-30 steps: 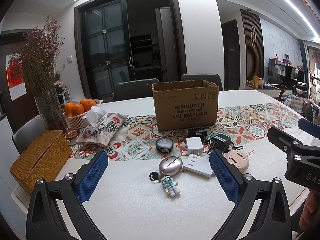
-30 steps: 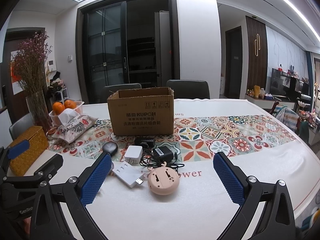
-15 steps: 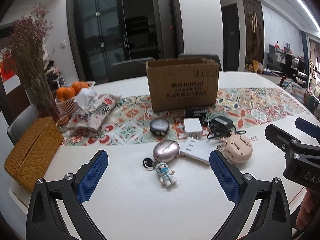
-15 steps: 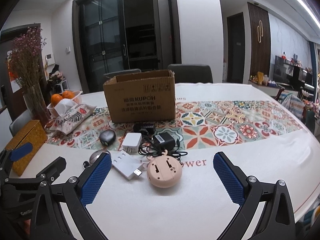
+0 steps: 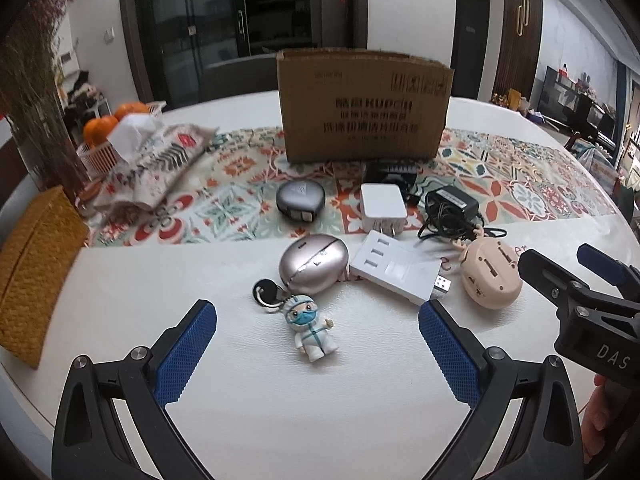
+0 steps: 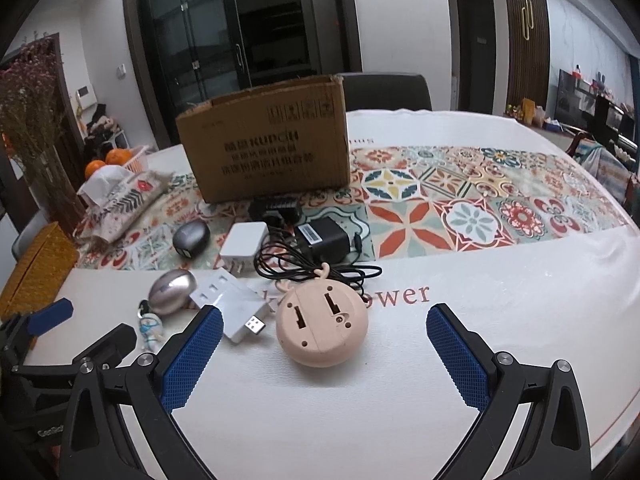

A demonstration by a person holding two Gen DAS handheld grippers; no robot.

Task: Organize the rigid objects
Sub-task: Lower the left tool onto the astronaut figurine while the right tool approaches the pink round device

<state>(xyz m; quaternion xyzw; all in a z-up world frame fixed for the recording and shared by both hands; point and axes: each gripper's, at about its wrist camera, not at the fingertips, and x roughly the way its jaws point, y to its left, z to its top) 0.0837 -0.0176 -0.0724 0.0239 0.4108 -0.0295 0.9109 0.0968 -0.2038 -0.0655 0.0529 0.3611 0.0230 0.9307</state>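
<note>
My left gripper (image 5: 318,350) is open and empty, just short of a small astronaut figurine keychain (image 5: 310,330). Behind it lie a silver oval case (image 5: 313,263), a white USB hub (image 5: 394,273), a grey pebble-shaped case (image 5: 300,201), a white charger (image 5: 382,205), a black adapter with cable (image 5: 450,210) and a pink round device (image 5: 490,274). An open cardboard box (image 5: 364,106) stands behind them. My right gripper (image 6: 324,354) is open and empty, with the pink round device (image 6: 322,326) just ahead between its fingers.
A woven yellow box (image 5: 34,272), a floral tissue pouch (image 5: 156,166), a basket of oranges (image 5: 108,126) and a vase of dried flowers (image 5: 36,92) stand at the left. A patterned runner (image 6: 460,204) crosses the white table. Chairs stand behind the box.
Both grippers have moved forward and tilted down toward the objects, which now look larger and nearer. Both stay open. The objects have not moved.
</note>
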